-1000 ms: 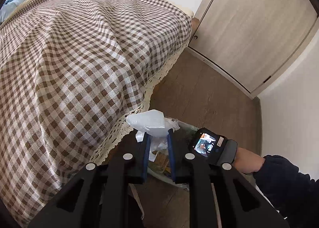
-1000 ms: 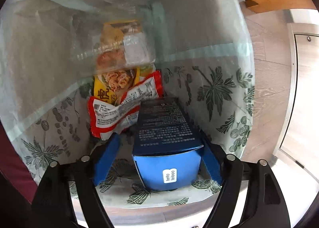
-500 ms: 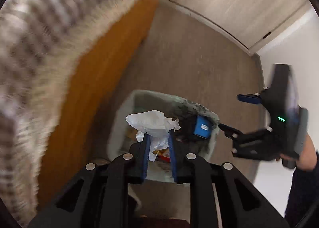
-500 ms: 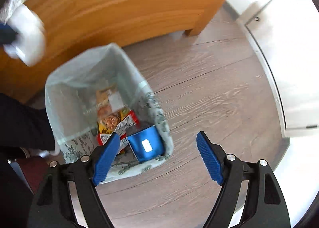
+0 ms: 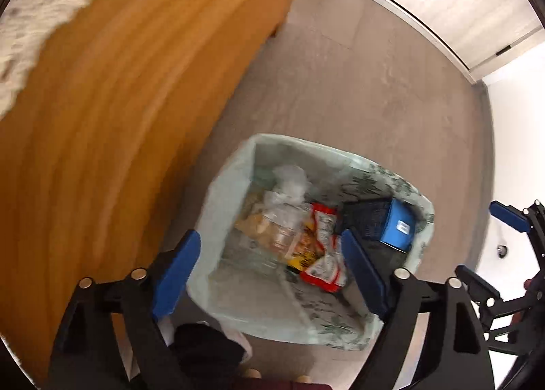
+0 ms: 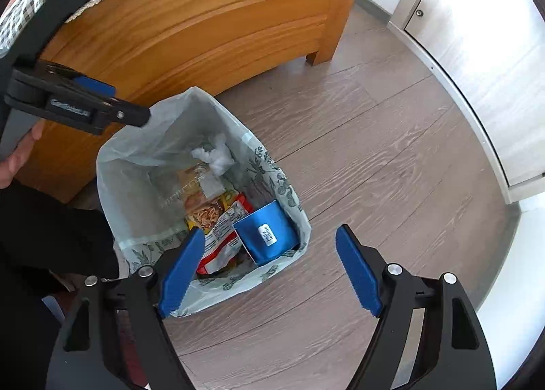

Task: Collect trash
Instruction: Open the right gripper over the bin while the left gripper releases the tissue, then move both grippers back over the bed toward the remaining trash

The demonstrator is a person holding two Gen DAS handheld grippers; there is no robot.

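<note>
Left gripper (image 5: 270,270), jaws just sprung wide and empty, should lift clear; tissue (image 6: 218,154) lies at the bin's (image 6: 112,158) twelve o'clock.

Left wrist view: the wooden bed frame (image 5: 112,124) and the lace-edged cover (image 5: 30,15) at the upper left are smeared by motion, so grain and pattern cannot be read. The right gripper (image 5: 490,246) is cut off by the right edge; only two blue pads and part of the black frame show. Inside the lined trash bin (image 5: 235,165), the near wall hides the lower contents, and print on the red snack wrapper (image 5: 323,253) is too blurred to read. Right wrist view: the left gripper (image 6: 112,100) shows one side only, its far finger hidden. The blue box (image 6: 267,236) is partly buried; its label is too small to read.
</note>
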